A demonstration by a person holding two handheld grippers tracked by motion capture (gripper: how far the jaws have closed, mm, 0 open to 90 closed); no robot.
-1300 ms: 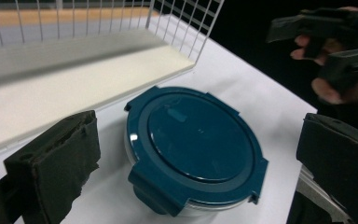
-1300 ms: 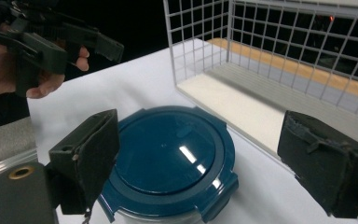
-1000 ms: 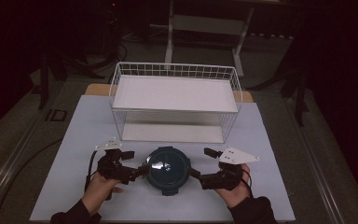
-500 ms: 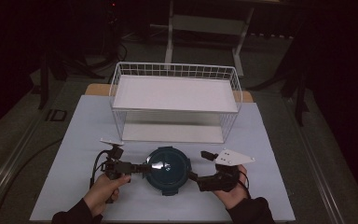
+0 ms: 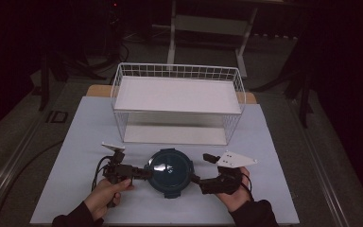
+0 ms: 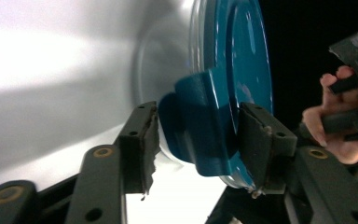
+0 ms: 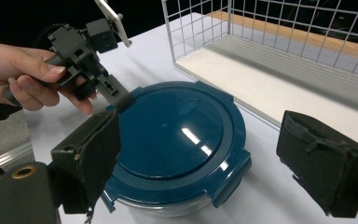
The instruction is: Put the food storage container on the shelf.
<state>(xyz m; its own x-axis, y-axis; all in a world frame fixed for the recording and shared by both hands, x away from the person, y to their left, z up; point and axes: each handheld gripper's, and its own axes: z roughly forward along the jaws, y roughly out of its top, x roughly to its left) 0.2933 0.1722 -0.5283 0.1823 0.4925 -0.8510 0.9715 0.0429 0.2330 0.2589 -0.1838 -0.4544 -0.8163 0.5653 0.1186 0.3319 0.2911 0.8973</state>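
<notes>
A: Item one: round clear container with dark teal snap-lock plastic lid (image 5: 171, 171), on the white desk (image 5: 274, 156), near edge, between both hands.

B: Left claw (image 6: 196, 140)?

A: Jaws straddle a teal side latch tab (image 6: 200, 126) of the lid, narrow; whether they pinch it already, I cannot tell. Right claw (image 7: 214, 163): jaws spread wide, either side of the lid's near rim, gripping nothing.

B: Step in hand?

A: Likely working the latches. Next calls for closing on the tab and levering it while the right steadies.

B: Surroundings?

A: White wire two-tier rack (image 5: 177, 101) behind, well apart. No obstruction.
</notes>
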